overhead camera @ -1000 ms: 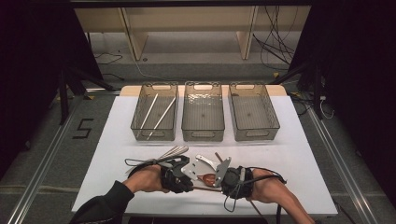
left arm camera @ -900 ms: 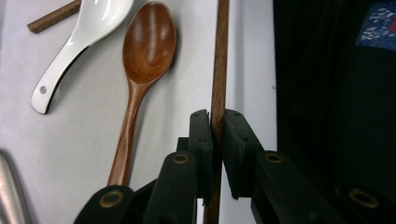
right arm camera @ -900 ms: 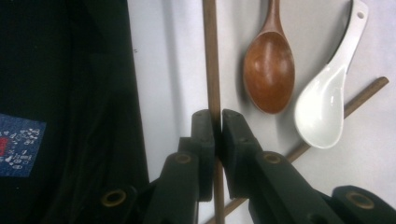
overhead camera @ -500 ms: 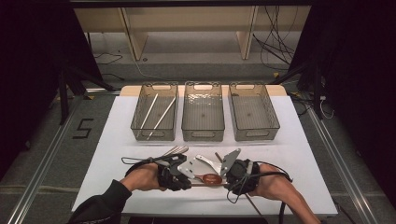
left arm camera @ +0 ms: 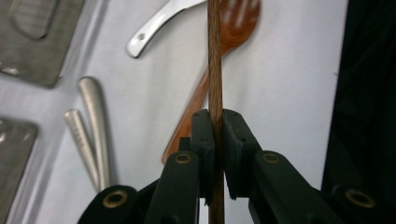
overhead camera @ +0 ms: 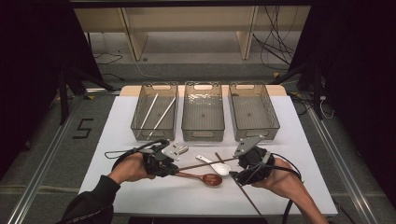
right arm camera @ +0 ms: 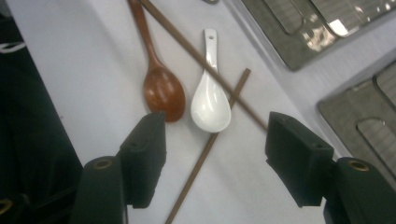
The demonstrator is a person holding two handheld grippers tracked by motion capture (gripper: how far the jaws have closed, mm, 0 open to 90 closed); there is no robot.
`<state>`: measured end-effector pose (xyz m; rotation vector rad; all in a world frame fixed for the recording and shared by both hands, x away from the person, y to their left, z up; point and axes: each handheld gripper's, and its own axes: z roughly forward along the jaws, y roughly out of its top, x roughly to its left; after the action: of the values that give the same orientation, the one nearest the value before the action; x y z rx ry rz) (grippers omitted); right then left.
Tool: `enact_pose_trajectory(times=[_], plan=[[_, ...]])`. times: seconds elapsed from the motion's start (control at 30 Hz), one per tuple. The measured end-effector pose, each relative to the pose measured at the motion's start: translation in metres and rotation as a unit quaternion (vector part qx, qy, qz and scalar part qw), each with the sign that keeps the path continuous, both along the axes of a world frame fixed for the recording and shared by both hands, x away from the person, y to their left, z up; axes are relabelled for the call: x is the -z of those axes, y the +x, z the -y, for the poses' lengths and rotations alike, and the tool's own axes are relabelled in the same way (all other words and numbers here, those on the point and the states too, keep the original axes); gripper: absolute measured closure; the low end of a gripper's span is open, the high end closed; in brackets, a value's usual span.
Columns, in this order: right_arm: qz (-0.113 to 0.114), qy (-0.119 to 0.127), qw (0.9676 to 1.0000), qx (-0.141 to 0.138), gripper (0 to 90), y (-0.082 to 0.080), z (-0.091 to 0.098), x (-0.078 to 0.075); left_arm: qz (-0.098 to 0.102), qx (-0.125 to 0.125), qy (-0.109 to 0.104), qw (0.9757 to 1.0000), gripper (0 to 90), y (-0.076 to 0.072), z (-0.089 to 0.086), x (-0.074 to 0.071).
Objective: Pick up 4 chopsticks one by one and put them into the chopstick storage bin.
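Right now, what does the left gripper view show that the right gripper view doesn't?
Left gripper view: the left gripper shut on a chopstick, and two metal handles lying beside it on the table. Right gripper view: the right gripper, whose fingers have just been opening with nothing gripped, and a second chopstick lying under the white spoon. Both: the held chopstick, the wooden spoon, the white spoon and trays.

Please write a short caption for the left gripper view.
Left gripper clamps a brown chopstick above the wooden spoon.
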<state>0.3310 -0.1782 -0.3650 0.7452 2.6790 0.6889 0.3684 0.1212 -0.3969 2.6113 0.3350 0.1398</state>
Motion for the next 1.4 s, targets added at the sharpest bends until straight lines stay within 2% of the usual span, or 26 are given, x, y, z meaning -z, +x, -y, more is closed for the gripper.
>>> enact_pose_trajectory(times=[0.13, 0.27, 0.33, 0.53, 0.6, 0.7, 0.8, 0.9, 0.97, 1.13, 1.2, 1.23, 1.4], plan=[[-0.015, 0.011, 0.9988, 0.045, 34.0, 0.005, 0.010, 0.005, 0.003, -0.032, -0.011, 0.9994, 83.2, 0.005, -0.008, -0.004], [-0.020, 0.035, 0.9961, 0.079, 31.4, 0.008, 0.019, 0.012, 0.009, -0.060, -0.025, 0.9978, 83.2, 0.009, -0.015, -0.009], [-0.021, 0.050, 0.9939, 0.096, 30.8, 0.010, 0.024, 0.016, 0.014, -0.074, -0.028, 0.9968, 83.2, 0.011, -0.018, -0.011], [-0.023, 0.086, 0.9877, 0.128, 29.8, 0.012, 0.033, 0.027, 0.013, -0.114, -0.052, 0.9921, 83.2, 0.017, -0.030, -0.014], [-0.016, 0.095, 0.9866, 0.131, 29.8, 0.011, 0.035, 0.027, 0.014, -0.122, -0.053, 0.9911, 83.3, 0.019, -0.035, -0.016], [-0.012, 0.096, 0.9861, 0.135, 29.2, 0.009, 0.037, 0.029, 0.011, -0.141, -0.066, 0.9877, 83.3, 0.023, -0.043, -0.020], [-0.016, 0.095, 0.9858, 0.137, 28.5, 0.009, 0.038, 0.031, 0.016, -0.161, -0.077, 0.9838, 83.3, 0.026, -0.049, -0.021], [-0.019, 0.094, 0.9861, 0.136, 28.3, 0.008, 0.037, 0.033, 0.019, -0.174, -0.080, 0.9813, 83.3, 0.030, -0.054, -0.024], [-0.019, 0.092, 0.9864, 0.135, 28.3, 0.007, 0.037, 0.033, 0.021, -0.187, -0.086, 0.9784, 83.3, 0.033, -0.058, -0.024], [-0.023, 0.091, 0.9864, 0.135, 28.0, 0.005, 0.037, 0.034, 0.021, -0.211, -0.089, 0.9732, 83.3, 0.042, -0.070, -0.022], [-0.026, 0.089, 0.9866, 0.135, 27.8, 0.005, 0.038, 0.036, 0.020, -0.221, -0.094, 0.9705, 83.3, 0.045, -0.075, -0.023], [-0.026, 0.088, 0.9865, 0.135, 27.8, 0.005, 0.038, 0.036, 0.020, -0.223, -0.094, 0.9702, 83.3, 0.046, -0.077, -0.023], [-0.032, 0.086, 0.9866, 0.135, 27.5, 0.005, 0.037, 0.038, 0.022, -0.238, -0.102, 0.9655, 83.3, 0.051, -0.082, -0.026]])
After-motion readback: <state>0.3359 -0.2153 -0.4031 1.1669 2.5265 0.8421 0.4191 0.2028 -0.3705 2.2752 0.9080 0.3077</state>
